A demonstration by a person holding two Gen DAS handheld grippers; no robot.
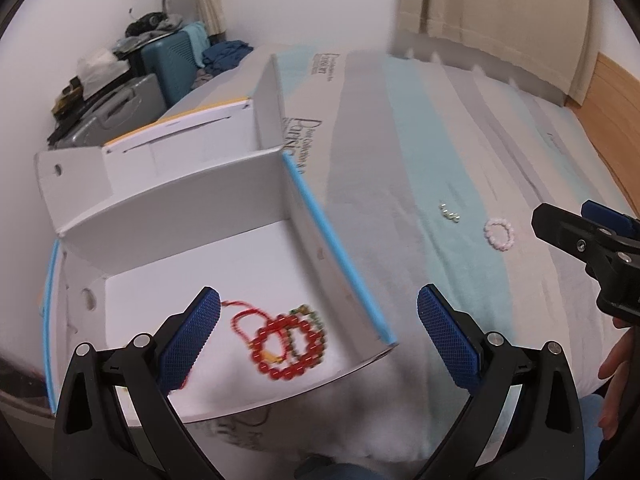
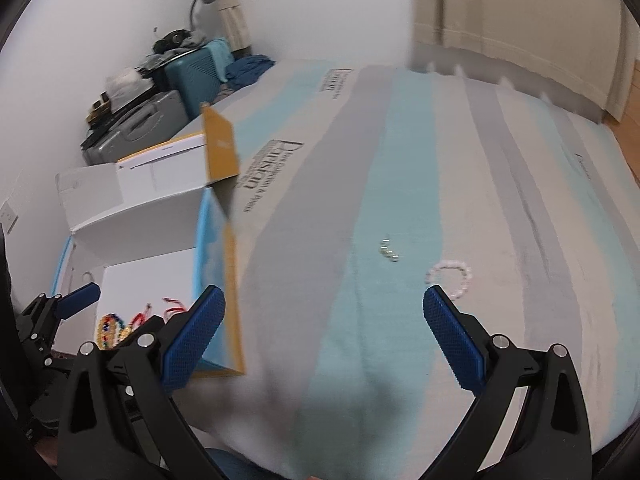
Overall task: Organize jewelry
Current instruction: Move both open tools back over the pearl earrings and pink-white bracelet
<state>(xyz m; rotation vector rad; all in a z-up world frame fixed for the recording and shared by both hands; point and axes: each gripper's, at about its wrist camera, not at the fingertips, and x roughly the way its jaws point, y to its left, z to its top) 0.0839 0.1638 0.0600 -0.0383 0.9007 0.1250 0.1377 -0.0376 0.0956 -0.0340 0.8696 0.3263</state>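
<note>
A white cardboard box [image 1: 240, 196] with a blue edge lies open on the bed. Red bead bracelets [image 1: 288, 344] with a red cord lie tangled inside it. My left gripper [image 1: 318, 332] is open and empty, hovering over the box's near right corner. On the blanket to the right lie a pink bead bracelet [image 1: 499, 234] and a few small pearl beads [image 1: 449, 212]. My right gripper [image 2: 324, 332] is open and empty above the blanket, with the pink bracelet [image 2: 450, 276] just beyond its right finger and the pearl beads [image 2: 388, 252] ahead. The box [image 2: 160, 204] lies to its left.
The bed is covered by a striped grey and light blue blanket [image 2: 400, 160]. Suitcases and piled clothes [image 1: 132, 80] stand by the wall beyond the box. A curtain [image 1: 500, 8] hangs at the back. Wooden floor [image 1: 616, 100] shows at the right.
</note>
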